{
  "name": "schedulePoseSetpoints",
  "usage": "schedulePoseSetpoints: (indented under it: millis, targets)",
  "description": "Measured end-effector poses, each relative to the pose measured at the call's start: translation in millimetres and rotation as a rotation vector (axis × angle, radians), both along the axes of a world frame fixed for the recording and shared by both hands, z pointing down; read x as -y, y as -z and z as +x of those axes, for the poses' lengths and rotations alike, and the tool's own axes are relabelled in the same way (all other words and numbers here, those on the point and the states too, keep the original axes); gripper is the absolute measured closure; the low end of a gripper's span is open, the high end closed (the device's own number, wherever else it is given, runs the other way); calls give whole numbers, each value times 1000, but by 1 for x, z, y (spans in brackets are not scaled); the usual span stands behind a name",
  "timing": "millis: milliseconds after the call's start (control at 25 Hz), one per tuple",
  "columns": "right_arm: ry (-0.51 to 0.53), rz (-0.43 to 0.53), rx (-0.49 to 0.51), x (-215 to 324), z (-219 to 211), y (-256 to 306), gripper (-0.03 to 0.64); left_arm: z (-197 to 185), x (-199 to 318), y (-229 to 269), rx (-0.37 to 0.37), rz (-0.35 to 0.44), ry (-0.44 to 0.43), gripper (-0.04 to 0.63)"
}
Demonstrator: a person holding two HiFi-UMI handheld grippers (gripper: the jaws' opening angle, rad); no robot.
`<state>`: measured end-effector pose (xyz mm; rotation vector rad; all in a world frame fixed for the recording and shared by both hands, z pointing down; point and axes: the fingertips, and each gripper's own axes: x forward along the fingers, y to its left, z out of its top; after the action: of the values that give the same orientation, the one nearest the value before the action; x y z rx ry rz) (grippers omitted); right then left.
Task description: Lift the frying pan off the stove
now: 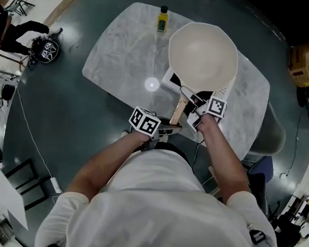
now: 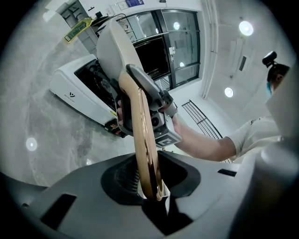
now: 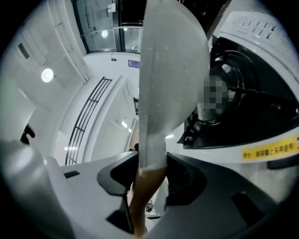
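Cream-coloured inside and grey beneath, the frying pan (image 1: 202,56) hangs over the white stove (image 1: 171,78) on the right half of a grey marbled table (image 1: 121,62), hiding most of the stove from above. Its long axis runs from far right to near left: the bowl lies far, and the wooden handle (image 1: 177,112) points back toward the person, out past the table's near edge. The left gripper (image 1: 168,128) sits at the near end of that handle with its jaws narrowed and pressing on the wood from both sides, as the left gripper view shows (image 2: 149,186). The right gripper (image 1: 195,111) sits just beyond it, closer to the bowl, its jaws clamped where the wood meets the grey neck (image 3: 152,170). In the right gripper view the pan's underside (image 3: 168,70) stands just beside the stove's black burner well (image 3: 252,93); whether the two touch cannot be told. The table's left half is bare and open, a yellow bottle (image 1: 162,18) stands at the far edge well apart from the pan, and dark floor (image 1: 66,131) surrounds the table.
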<state>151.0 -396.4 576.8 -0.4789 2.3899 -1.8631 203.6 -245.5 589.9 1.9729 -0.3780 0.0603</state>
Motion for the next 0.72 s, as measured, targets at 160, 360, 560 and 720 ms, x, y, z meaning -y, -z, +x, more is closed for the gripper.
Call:
schedulePoseSetpoints:
  millis: [160,360,560,720]
  targets:
    - [45,38,37,-3,-11,33,440,-4,-1,26,-13,42,27,488]
    - [105,67,91,-38,-104,64,440,-89,-32,53,-23,84,102,488]
    - [182,76,110,-82,-214,78,439,-191,-71,65,-12,113,174,488]
    - [231,69,125,-113,-274,85,439,-245,-98,71,-2,123,223,488]
